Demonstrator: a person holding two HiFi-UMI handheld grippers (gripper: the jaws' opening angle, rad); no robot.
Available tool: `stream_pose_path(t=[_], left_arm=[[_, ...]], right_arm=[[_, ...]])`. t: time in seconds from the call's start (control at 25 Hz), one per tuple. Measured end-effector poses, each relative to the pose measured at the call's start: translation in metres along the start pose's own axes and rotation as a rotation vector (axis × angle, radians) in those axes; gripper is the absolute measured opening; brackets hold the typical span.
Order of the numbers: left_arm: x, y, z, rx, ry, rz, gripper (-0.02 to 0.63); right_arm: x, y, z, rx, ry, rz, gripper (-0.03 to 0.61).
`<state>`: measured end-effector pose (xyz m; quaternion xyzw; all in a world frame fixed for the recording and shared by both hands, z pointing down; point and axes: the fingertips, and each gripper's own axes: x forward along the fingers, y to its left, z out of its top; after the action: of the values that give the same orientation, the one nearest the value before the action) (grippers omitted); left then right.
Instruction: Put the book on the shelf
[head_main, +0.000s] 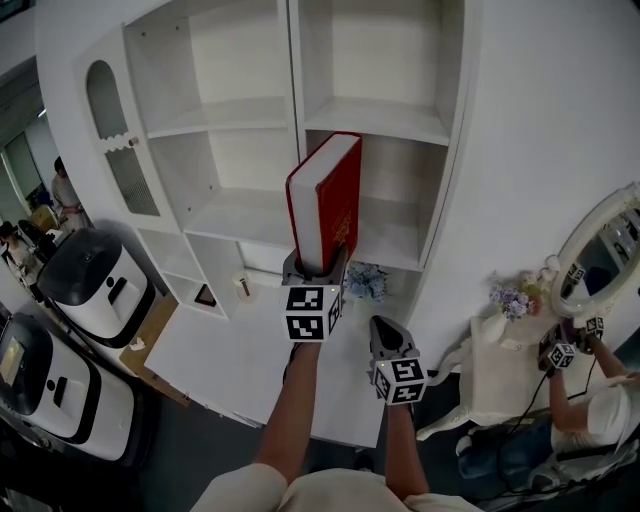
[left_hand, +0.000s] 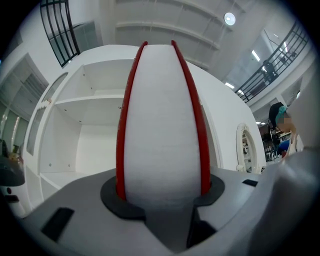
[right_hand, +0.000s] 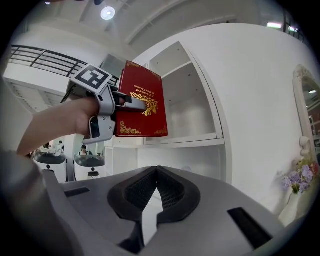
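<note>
Your left gripper (head_main: 318, 262): you hold it raised in front of the shelf unit, with its marker cube toward you in the head view.
Left fingers: set wide apart and clamped on the book (head_main: 325, 200), one on each red cover at its lower end. In the left gripper view the white page block (left_hand: 160, 125) fills the gap between them.
Book: red with gold ornament on the cover (right_hand: 142, 100). It stands upright above your left gripper (right_hand: 127, 102), in the air before the unit's central divider, and rests on no board.
Shelf (head_main: 375, 120): a white unit of open compartments. The book's top edge sits about level with this board in the head view.
Your right gripper (head_main: 385, 330): lower than the left and to its right, clear of the book and pointing toward the unit.
Right fingers: closed together with nothing between them, as the right gripper view (right_hand: 156, 175) shows.
Surface (head_main: 250, 350): white, below the shelves, with a bunch of blue flowers (head_main: 365, 282) at its back edge.
Surroundings: white machines (head_main: 95, 285) stand at the left. Another person (head_main: 580, 425) sits at the lower right beside an oval mirror (head_main: 600, 250).
</note>
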<state>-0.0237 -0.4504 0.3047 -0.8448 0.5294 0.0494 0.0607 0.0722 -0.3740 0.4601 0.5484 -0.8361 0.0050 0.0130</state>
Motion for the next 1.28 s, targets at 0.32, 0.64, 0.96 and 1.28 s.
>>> stream_pose_path(t=[0.32, 0.64, 0.96, 1.28], left_arm=[[0.015, 0.005, -0.01, -0.024, 0.019, 0.036, 0.233], [0.043, 0.002, -0.012, -0.01, 0.038, 0.065, 0.233], [0.083, -0.003, -0.023, -0.025, 0.087, 0.06, 0.233], [0.114, 0.007, -0.018, -0.093, 0.098, 0.072, 0.233]], right_arm=[[0.002, -0.011, -0.002, 0.014, 0.0, 0.006, 0.026], [0.003, -0.019, -0.001, 0.009, 0.006, 0.005, 0.026], [0.006, -0.033, 0.002, 0.012, -0.003, -0.016, 0.026], [0.005, -0.059, 0.007, 0.025, -0.014, -0.058, 0.026]])
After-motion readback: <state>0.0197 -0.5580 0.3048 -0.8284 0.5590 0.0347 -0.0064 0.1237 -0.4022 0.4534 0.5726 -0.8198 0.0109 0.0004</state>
